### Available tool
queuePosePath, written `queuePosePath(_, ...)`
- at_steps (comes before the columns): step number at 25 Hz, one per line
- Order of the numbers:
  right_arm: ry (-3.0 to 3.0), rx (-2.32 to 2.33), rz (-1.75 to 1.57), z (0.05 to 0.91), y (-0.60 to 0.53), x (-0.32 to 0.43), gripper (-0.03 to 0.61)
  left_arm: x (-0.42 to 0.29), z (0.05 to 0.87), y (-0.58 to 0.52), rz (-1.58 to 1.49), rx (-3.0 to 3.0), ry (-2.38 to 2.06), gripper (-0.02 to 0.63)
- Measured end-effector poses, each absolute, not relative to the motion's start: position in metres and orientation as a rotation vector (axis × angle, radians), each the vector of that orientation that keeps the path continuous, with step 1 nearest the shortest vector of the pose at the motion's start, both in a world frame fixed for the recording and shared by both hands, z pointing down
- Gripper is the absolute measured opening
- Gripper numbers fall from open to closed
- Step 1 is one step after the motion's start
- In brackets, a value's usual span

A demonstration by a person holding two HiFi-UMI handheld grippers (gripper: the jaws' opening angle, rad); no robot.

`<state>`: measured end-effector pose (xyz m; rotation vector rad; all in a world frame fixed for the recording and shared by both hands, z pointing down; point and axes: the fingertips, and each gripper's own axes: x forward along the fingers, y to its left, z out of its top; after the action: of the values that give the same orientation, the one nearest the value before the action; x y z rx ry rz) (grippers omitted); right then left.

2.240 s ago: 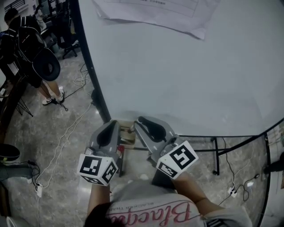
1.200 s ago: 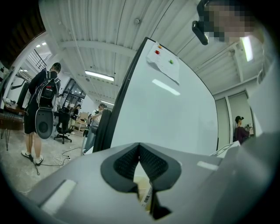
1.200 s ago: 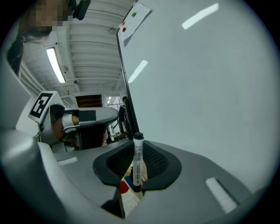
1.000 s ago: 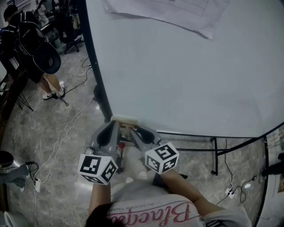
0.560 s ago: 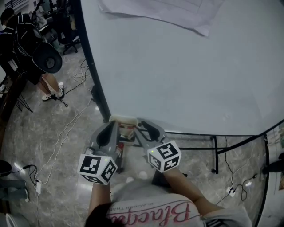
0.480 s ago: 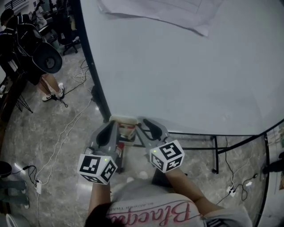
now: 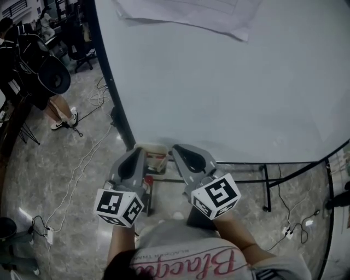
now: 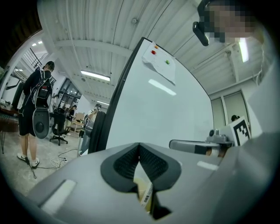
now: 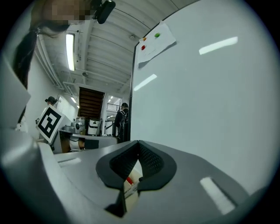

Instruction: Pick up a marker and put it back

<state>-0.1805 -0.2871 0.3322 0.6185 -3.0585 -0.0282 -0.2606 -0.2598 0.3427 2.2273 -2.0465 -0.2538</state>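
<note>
At 10 o'clock a bystander (image 7: 52, 82) stands on the marble floor, well clear of the work.

Low in the scene, the left claw (image 7: 140, 153) points up toward 12 o'clock, its tip just beside a small cream holder (image 7: 153, 146) at the lower left corner of the whiteboard (image 7: 229, 82). In the left gripper view its pads are pressed together at the tips with nothing pinched. The yellowish box with a printed label seen through the slot below them is only the holder behind. This claw seems parked close by, ready to steady the holder but out of the way.

The right claw (image 7: 176, 149) comes in from 5 o'clock and leans toward the same holder. Its tips also meet. In the slot under them shows the red end of a marker (image 9: 129, 179) beside a white label. I cannot tell whether the marker is nipped there or simply stands in the holder beyond. Both claws converge on the holder because the marker belongs there.

At 1 o'clock a sheet of paper (image 7: 186, 13) is stuck to the board.
</note>
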Motion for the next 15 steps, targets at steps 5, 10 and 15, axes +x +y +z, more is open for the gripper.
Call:
queuePosePath(5, -3.042, 0.613, -0.05, 0.333, -0.283, -0.178, 0.002, -0.256, 0.337, -0.259, -0.257, 2.258, -2.033, -0.002)
queuePosePath(10, -3.038, 0.618, -0.077, 0.33, -0.282, -0.177, 0.002, -0.255, 0.334, -0.259, -0.263, 2.275, -2.031, 0.0)
queuePosePath(15, -3.028, 0.629, -0.086, 0.329, -0.282, -0.177, 0.002, -0.254, 0.331, -0.259, -0.271, 2.289, -2.033, -0.002)
